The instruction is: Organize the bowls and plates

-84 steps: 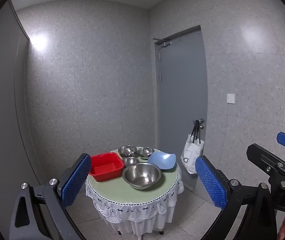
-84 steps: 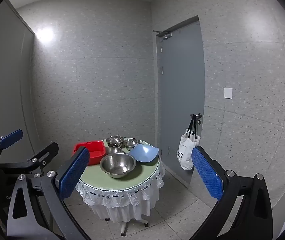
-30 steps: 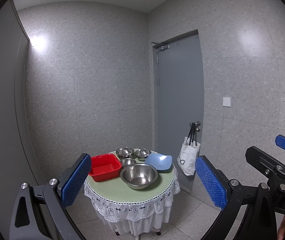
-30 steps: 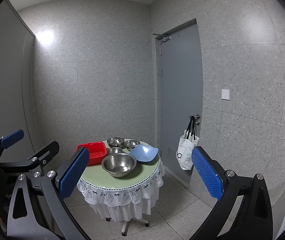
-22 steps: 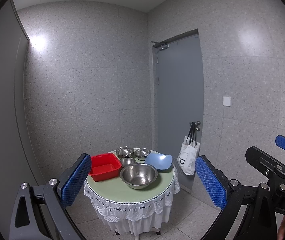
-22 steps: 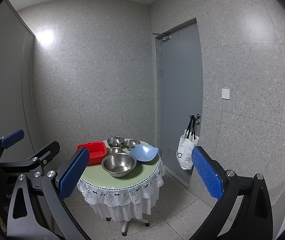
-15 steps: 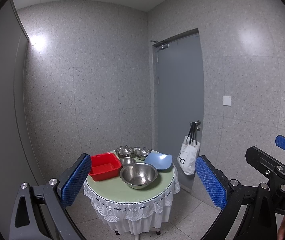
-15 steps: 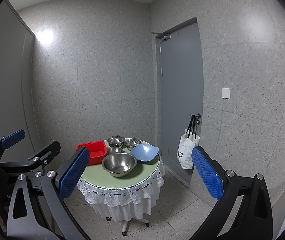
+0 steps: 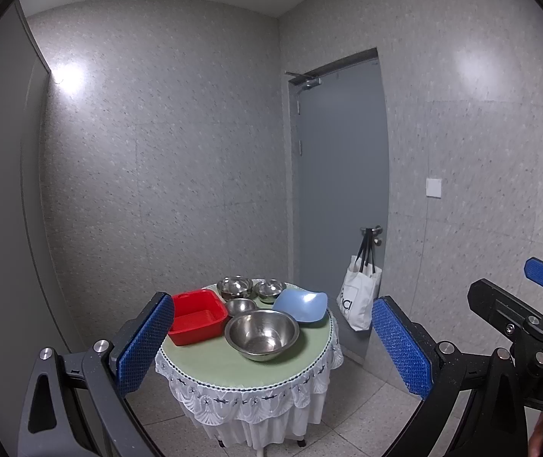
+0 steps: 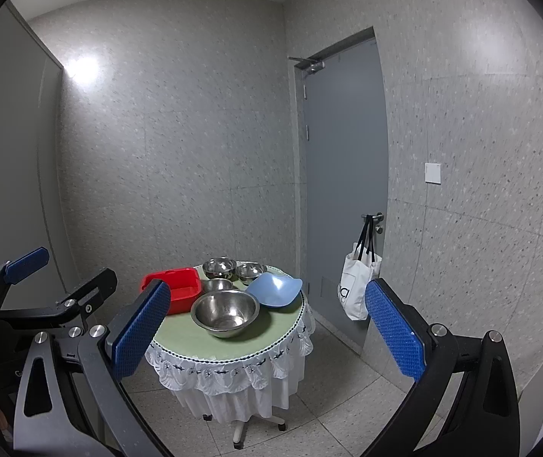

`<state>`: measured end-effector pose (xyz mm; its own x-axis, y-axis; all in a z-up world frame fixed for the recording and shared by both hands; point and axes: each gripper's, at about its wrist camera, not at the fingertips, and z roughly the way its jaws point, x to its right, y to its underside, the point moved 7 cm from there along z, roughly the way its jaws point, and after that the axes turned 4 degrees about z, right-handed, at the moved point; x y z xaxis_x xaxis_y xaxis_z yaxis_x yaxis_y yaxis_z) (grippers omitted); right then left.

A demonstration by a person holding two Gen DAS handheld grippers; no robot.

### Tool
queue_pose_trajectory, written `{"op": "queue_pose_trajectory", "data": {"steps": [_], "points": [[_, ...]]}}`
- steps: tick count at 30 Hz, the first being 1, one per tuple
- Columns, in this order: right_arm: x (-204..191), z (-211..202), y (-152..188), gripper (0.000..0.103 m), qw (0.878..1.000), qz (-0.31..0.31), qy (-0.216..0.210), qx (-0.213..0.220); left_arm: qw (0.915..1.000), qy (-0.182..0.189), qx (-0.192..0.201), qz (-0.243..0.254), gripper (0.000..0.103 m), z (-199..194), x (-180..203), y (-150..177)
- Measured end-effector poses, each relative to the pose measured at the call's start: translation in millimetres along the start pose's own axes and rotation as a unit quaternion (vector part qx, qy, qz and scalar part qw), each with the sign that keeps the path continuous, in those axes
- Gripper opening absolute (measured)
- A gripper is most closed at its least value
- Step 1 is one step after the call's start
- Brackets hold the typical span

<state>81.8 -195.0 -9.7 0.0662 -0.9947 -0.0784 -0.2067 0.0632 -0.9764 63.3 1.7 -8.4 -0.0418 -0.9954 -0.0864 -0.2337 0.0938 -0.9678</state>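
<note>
1. Little has moved since 2.8 s ago: both views sit a touch higher on the room, so the round tabletop (image 9: 210,361) lies slightly lower in the picture, and the dishes on it keep their places.
2. Nearest the front edge stands the large steel bowl (image 9: 261,336), upright and empty.
3. Left of it sits the red square basin (image 9: 196,316); right of it and a little further back, the blue dish (image 9: 301,305), whose near rim seems to touch the large bowl, though at this range that is hard to tell.
4. Behind the large bowl is a small steel bowl (image 9: 241,306), and at the far edge stand two more steel bowls side by side: the left one (image 9: 234,286) and the right one (image 9: 269,290).
5. The left hand-held gripper (image 9: 271,346) is spread wide with nothing between its blue pads (image 9: 145,346), well short of the tabletop.
6. The right hand-held gripper (image 10: 267,331) is likewise released and empty, also well short.
7. A white lace cloth (image 9: 241,396) hangs round the tabletop.
8. Beyond, a white tote bag (image 9: 359,301) hangs from the handle of a grey door (image 9: 339,175).
</note>
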Motion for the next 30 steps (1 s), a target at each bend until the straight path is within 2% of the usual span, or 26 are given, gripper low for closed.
{"op": "queue_pose_trajectory", "data": {"steps": [7, 16, 25, 30], "points": [[2, 22, 2, 0.103, 1.000, 0.004, 0.002, -0.005, 1.0000, 0.001, -0.006, 0.002, 0.103, 23, -1, -5], [8, 59, 8, 0.103, 1.000, 0.009, 0.005, -0.021, 0.9997, 0.008, -0.021, 0.005, 0.103, 74, -1, -14], [22, 113, 31, 0.103, 0.998, 0.024, 0.016, -0.063, 0.9981, 0.013, -0.060, 0.012, 0.103, 144, -14, -7], [33, 147, 48, 0.103, 0.995, 0.035, 0.031, -0.088, 0.9948, 0.008, -0.101, 0.011, 0.102, 198, -36, 13]]}}
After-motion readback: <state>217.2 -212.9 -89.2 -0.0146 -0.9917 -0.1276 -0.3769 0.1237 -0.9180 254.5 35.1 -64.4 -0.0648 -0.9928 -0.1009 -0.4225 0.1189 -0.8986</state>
